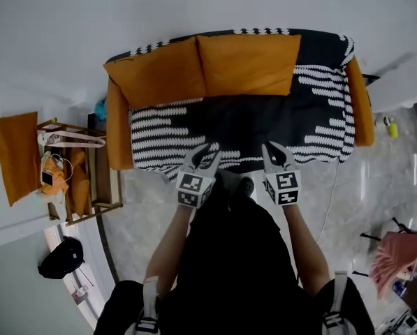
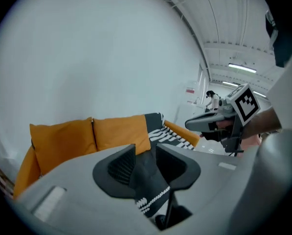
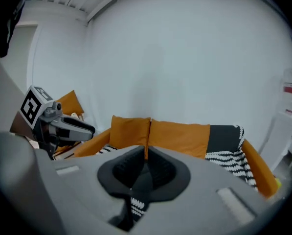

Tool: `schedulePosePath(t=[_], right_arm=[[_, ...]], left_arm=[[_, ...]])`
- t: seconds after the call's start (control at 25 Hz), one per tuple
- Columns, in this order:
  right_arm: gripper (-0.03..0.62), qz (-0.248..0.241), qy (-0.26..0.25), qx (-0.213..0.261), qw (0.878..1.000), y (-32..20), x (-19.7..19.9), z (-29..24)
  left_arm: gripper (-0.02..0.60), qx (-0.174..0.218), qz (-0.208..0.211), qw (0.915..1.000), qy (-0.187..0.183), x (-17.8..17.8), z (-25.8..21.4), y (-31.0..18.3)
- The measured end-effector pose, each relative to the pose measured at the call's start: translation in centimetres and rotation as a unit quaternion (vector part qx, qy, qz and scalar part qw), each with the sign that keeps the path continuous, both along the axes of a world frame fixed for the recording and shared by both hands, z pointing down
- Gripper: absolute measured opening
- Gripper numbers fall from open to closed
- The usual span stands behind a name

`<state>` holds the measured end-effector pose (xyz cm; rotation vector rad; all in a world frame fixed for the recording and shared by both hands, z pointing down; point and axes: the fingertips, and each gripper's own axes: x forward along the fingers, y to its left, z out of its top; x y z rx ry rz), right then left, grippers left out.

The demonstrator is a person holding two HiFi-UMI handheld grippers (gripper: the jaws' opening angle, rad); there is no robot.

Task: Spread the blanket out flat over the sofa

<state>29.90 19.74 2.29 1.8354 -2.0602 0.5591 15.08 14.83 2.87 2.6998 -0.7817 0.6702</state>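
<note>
The blanket (image 1: pixel 250 117) lies ahead of us over the sofa (image 1: pixel 119 135) seat and back, its long axis running side to side. Our left tool (image 1: pixel 205 156) and right tool (image 1: pixel 277 156) each pinch its near edge, jaws narrow, both equally near.

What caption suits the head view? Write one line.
Facing the orange sofa, the left gripper and right gripper hold the near edge of the striped blanket.
</note>
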Motion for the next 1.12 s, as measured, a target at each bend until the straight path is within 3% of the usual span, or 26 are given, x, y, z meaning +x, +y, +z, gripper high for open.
schedulePosePath(t=[0.28,0.48,0.8,1.12], right_arm=[[0.003,0.036,-0.032,0.065,0.997,-2.0,-0.6,-7.4],[0.002,0.032,-0.073,0.094,0.992,-3.0,-2.4,-10.4],[0.0,0.029,-0.064,0.114,0.991,-3.9,-5.7,-12.5],[0.0,0.022,-0.061,0.111,0.992,-3.6,-6.8,-13.2]], left_arm=[[0.075,0.04,0.022,0.9967,0.066,0.8,-8.2,-3.1],[0.038,0.052,0.028,0.9931,0.102,0.0,-12.0,-4.7],[0.023,0.055,0.057,0.9899,0.118,-1.2,-13.1,-5.3],[0.023,0.048,0.056,0.9901,0.12,-2.2,-13.3,-5.0]])
